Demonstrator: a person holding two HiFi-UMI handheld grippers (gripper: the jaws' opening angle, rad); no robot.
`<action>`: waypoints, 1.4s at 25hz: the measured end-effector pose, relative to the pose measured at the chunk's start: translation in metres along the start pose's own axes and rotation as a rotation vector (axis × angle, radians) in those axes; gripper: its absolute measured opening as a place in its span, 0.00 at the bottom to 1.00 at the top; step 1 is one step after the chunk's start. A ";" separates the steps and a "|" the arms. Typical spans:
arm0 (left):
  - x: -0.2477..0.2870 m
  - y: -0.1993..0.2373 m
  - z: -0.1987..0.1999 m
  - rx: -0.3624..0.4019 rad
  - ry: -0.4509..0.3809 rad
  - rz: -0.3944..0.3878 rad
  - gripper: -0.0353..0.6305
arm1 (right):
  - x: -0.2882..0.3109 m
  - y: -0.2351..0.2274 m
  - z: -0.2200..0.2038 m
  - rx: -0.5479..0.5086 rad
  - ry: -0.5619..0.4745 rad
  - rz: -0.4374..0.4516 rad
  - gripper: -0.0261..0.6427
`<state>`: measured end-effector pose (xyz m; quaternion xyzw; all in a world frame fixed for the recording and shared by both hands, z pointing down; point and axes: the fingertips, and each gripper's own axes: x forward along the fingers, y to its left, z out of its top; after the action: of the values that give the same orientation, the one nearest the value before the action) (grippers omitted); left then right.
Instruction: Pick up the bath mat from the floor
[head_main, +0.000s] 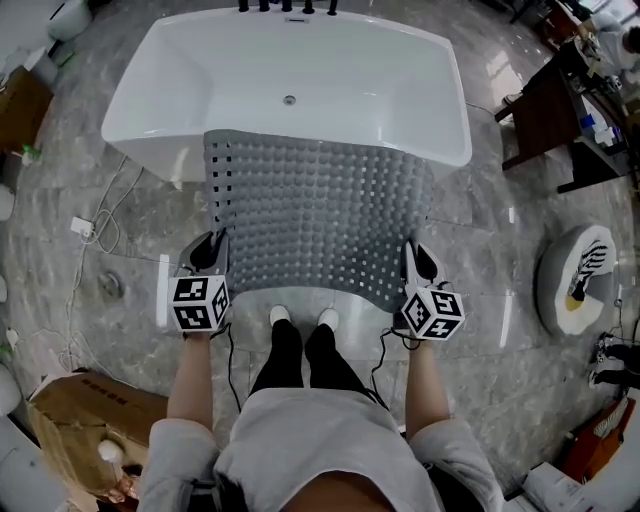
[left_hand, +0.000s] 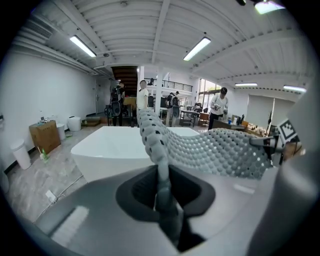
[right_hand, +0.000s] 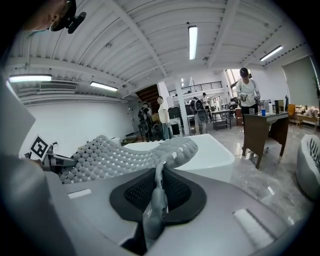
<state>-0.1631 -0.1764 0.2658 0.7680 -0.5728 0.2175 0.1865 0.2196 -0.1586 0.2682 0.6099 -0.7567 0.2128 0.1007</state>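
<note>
The bath mat (head_main: 318, 215) is off the floor (head_main: 130, 215). It is a grey, knobbly sheet full of holes, spread out flat in front of the bathtub (head_main: 290, 70). I hold its near edge on the side away from the tub, and its far edge reaches over the tub's near rim. I cannot tell whether that far edge rests on the rim or only hangs above it. I hold the mat by its two near corners so that it stays stretched wide rather than folding on itself. My left gripper (head_main: 212, 248) is clenched on the corner towards the tub's left end, and its own view shows the mat's edge pinched thin between the pads and rising out of them towards the tub. My right gripper (head_main: 418, 262) is clamped the same way on the corner towards the tub's right end, with a fold of mat squeezed between its pads. Both grips sit close to the edge, which I judge to be enough for so limp and light a thing, though the rubbery sheet sags in the middle. My shoes (head_main: 298, 318) stand on the floor beneath the mat's near edge, facing the tub, so I can lift straight up without stepping on the mat. A cable (head_main: 100, 225) trails on the floor beside the tub's left end. A cardboard box (head_main: 85, 410) sits well back from the tub on that same side. A dark table (head_main: 545, 110) stands beyond the tub's right end, clear of the mat.
</note>
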 end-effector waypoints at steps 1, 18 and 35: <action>-0.004 0.000 0.005 -0.001 -0.010 0.000 0.13 | -0.003 0.002 0.007 -0.004 -0.010 0.001 0.09; -0.068 -0.006 0.080 0.028 -0.196 0.007 0.13 | -0.058 0.022 0.091 -0.086 -0.166 0.001 0.09; -0.118 -0.014 0.137 0.077 -0.384 0.023 0.13 | -0.100 0.034 0.150 -0.144 -0.306 -0.018 0.09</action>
<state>-0.1627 -0.1517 0.0861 0.7954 -0.5978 0.0908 0.0415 0.2265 -0.1316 0.0866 0.6332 -0.7709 0.0618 0.0299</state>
